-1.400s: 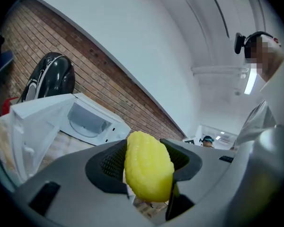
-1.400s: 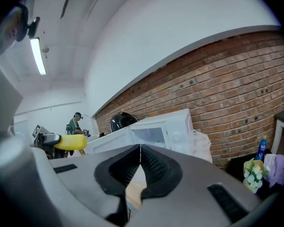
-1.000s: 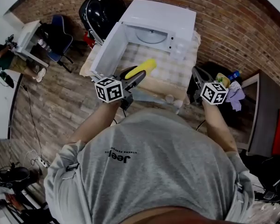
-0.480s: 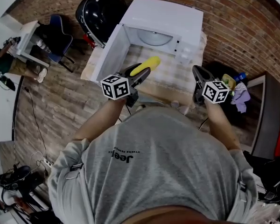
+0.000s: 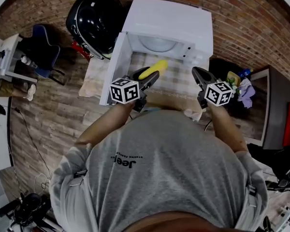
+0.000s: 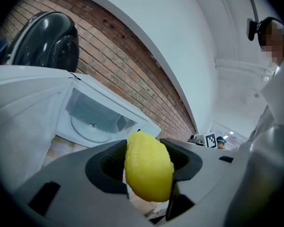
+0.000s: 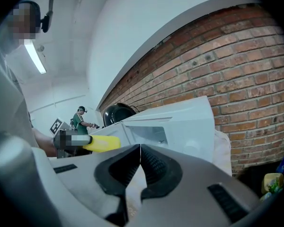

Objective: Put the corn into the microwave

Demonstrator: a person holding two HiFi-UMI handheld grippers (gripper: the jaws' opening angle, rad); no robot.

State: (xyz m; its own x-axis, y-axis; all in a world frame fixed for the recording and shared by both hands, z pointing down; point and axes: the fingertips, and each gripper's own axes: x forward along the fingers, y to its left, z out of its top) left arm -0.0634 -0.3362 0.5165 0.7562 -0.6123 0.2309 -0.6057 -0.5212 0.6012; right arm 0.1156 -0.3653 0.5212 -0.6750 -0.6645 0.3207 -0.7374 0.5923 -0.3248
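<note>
A yellow corn cob (image 5: 153, 69) (image 6: 148, 165) is clamped in my left gripper (image 5: 148, 77) (image 6: 149, 167), its tip pointing at the open white microwave (image 5: 166, 28) (image 6: 92, 122). The cob hangs over the checked cloth just in front of the oven mouth, where a round glass turntable (image 5: 157, 43) (image 6: 87, 129) shows inside. The door (image 5: 113, 66) is swung out to the left. My right gripper (image 5: 197, 75) (image 7: 140, 167) hovers to the right of the corn with its jaws touching and nothing between them; from its view the corn (image 7: 102, 143) shows at the left.
The microwave stands on a small table with a checked cloth (image 5: 176, 79) against a brick wall (image 5: 241, 23). A black round appliance (image 5: 94, 21) sits left of it. A dark cabinet (image 5: 275, 115) with clutter is on the right, a chair (image 5: 38, 47) at far left.
Both grippers have moved forward toward the microwave; the corn now sits closer to the oven mouth. The right gripper has stayed shut and the left has kept its grip.
</note>
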